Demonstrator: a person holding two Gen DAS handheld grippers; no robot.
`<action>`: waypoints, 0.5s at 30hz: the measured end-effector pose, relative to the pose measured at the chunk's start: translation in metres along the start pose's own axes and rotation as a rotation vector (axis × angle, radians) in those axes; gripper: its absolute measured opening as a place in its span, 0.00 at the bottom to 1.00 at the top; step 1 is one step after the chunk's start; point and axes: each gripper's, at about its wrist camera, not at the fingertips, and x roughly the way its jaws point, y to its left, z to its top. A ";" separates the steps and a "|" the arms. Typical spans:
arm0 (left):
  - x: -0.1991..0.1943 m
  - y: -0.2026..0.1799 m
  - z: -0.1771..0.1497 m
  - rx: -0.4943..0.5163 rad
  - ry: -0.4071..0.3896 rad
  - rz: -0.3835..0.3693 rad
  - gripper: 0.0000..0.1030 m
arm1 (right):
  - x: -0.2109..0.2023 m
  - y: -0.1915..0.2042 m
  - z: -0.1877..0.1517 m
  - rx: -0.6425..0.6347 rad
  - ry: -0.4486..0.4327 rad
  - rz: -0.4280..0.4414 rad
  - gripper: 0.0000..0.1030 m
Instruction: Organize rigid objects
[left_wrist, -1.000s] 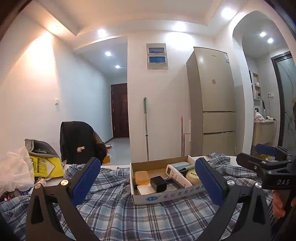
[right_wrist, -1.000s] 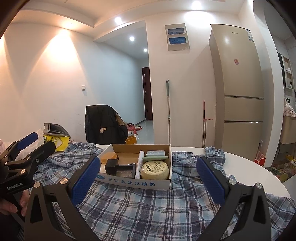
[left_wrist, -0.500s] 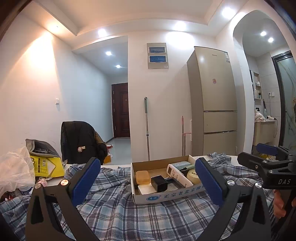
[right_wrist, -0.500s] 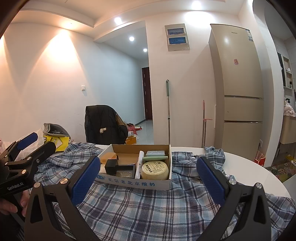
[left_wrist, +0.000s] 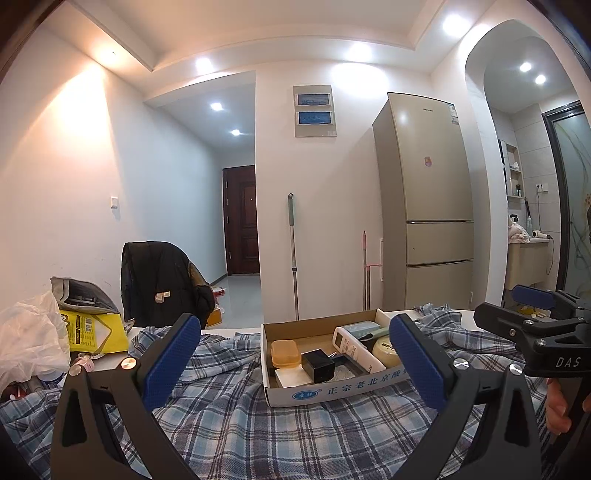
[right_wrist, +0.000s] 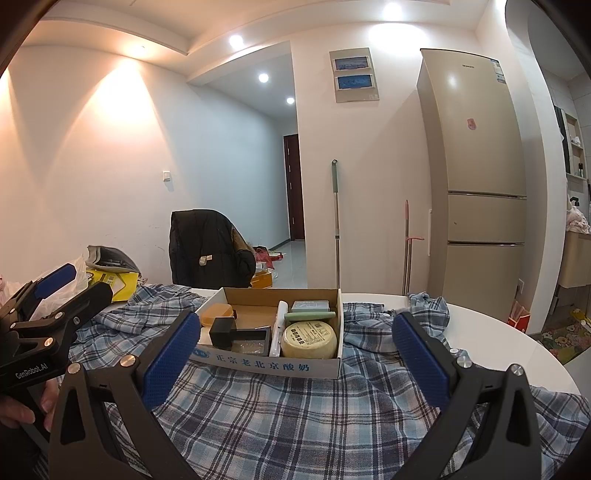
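Left wrist view showed the left gripper (left_wrist: 293, 360) spread wide and holding nothing, just in front of the cardboard box (left_wrist: 332, 391) on the plaid cloth (left_wrist: 240, 435). Right gripper (right_wrist: 295, 352) also stood wide apart, empty, before the same box, where the round yellow tin (right_wrist: 309, 339) lay

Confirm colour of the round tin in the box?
Pale yellow round tin, with dark print on its lid; clearest in the right wrist view.
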 end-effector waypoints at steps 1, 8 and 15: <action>0.000 0.000 0.000 -0.001 0.000 0.001 1.00 | 0.000 0.000 0.000 0.000 0.000 0.000 1.00; 0.000 0.000 0.000 0.000 0.000 -0.001 1.00 | 0.000 0.000 0.000 0.000 0.000 0.000 1.00; 0.000 0.000 0.000 0.000 0.000 -0.001 1.00 | 0.000 0.000 0.000 -0.003 -0.003 0.000 1.00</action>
